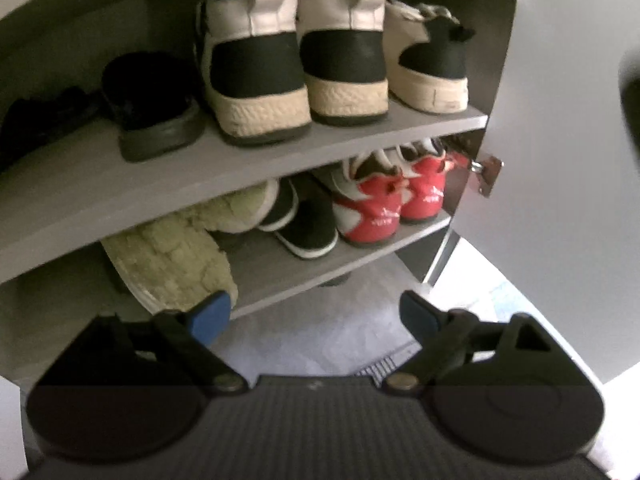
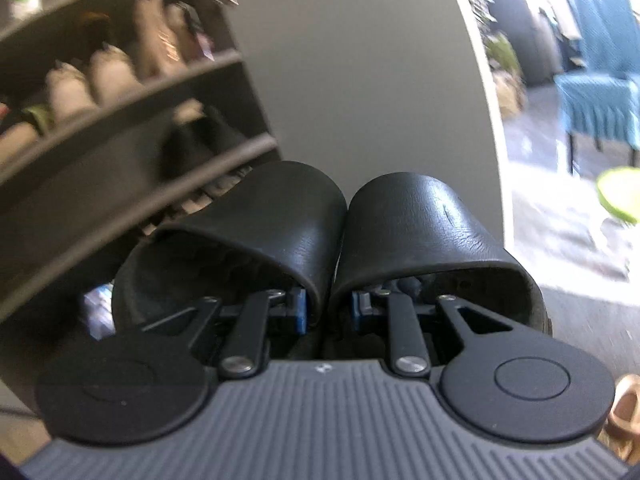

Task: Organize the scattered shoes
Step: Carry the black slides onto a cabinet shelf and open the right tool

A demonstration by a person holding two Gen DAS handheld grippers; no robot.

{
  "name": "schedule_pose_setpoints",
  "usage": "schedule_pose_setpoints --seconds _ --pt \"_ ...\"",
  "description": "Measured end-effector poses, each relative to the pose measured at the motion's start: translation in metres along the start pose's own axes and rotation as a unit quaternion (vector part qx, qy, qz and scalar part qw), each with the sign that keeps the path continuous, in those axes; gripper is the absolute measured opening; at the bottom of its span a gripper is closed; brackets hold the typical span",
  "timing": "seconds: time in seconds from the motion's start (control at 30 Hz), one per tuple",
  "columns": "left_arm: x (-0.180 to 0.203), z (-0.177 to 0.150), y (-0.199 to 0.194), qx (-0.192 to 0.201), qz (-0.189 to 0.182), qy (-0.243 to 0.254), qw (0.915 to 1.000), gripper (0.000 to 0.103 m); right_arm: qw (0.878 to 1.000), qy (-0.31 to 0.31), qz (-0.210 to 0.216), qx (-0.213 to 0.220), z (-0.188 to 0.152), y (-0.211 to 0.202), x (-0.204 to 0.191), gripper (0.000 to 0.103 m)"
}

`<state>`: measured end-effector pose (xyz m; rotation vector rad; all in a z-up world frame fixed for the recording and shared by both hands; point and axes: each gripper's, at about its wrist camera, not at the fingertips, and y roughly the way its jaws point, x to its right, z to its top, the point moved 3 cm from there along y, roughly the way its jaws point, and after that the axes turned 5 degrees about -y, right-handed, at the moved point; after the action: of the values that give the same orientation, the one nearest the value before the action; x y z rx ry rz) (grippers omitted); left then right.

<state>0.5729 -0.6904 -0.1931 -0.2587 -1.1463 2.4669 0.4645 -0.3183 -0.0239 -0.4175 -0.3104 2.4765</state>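
- Left wrist view: the left gripper (image 1: pixel 316 312) sits at the bottom of the frame with its blue-padded fingers (image 1: pixel 212 312) spread wide and nothing between them.
- Ahead of it stands an open shoe cabinet (image 1: pixel 280 156) with grey shelves.
- On the upper shelf, centre of the frame, a pair of white and black sneakers (image 1: pixel 296 60) stands heels outward; a third white shoe (image 1: pixel 432 60) is just to their right and a dark sandal (image 1: pixel 152 108) to their left.
- On the lower shelf, red and white sneakers (image 1: pixel 384 200) stand at right, a black slip-on (image 1: pixel 308 228) beside them, and fluffy green slippers (image 1: pixel 176 252) at lower left, one overhanging the shelf edge.
- Right wrist view: the right gripper (image 2: pixel 326 312) is pressed together on the inner edges of two black slides (image 2: pixel 340 232), held side by side at mid-frame.
- Behind them, blurred shelves of shoes (image 2: pixel 100 80) fill the upper left, a grey cabinet door (image 2: pixel 360 80) the centre, and a blue chair (image 2: pixel 600 80) the upper right.
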Motion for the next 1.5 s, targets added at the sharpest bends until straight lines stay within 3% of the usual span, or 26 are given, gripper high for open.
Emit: schedule_pose_setpoints --seconds 0.2,0.33,0.53,0.73,0.87,1.03,1.2,1.37,1.5 --pt "0.015 -0.015 -0.004 -0.017 -0.016 0.01 0.9997 0.093 0.994 -0.065 0.086 0.036 0.051 0.016 -0.046 0.023" --pt "0.018 -0.021 -0.01 -0.042 -0.045 -0.003 0.9981 0.093 0.985 -0.095 0.136 0.045 0.063 0.029 -0.077 0.023" --pt "0.008 -0.021 -0.004 -0.069 -0.047 -0.039 0.9957 0.093 0.968 -0.135 0.203 0.066 0.073 0.052 -0.124 0.023" --pt "-0.009 -0.015 0.007 -0.076 -0.024 -0.065 0.9947 0.093 0.954 -0.163 0.241 0.074 0.078 0.082 -0.167 0.023" --pt "-0.016 -0.014 0.007 -0.096 -0.034 -0.101 0.9897 0.093 0.943 -0.191 0.264 0.066 0.075 0.106 -0.2 0.023" --pt "-0.016 -0.017 0.004 -0.098 -0.029 -0.089 0.9908 0.093 0.93 -0.219 0.289 0.059 0.072 0.128 -0.239 0.023" --pt "-0.03 -0.023 0.015 -0.132 -0.026 -0.129 0.9824 0.093 0.912 -0.252 0.319 0.047 0.063 0.152 -0.286 0.023" --pt "-0.033 -0.023 0.016 -0.133 -0.024 -0.13 0.9822 0.093 0.905 -0.261 0.335 0.031 0.047 0.168 -0.328 0.023" --pt "-0.035 -0.025 0.016 -0.139 -0.026 -0.138 0.9802 0.093 0.911 -0.261 0.319 0.022 0.035 0.189 -0.352 0.023"
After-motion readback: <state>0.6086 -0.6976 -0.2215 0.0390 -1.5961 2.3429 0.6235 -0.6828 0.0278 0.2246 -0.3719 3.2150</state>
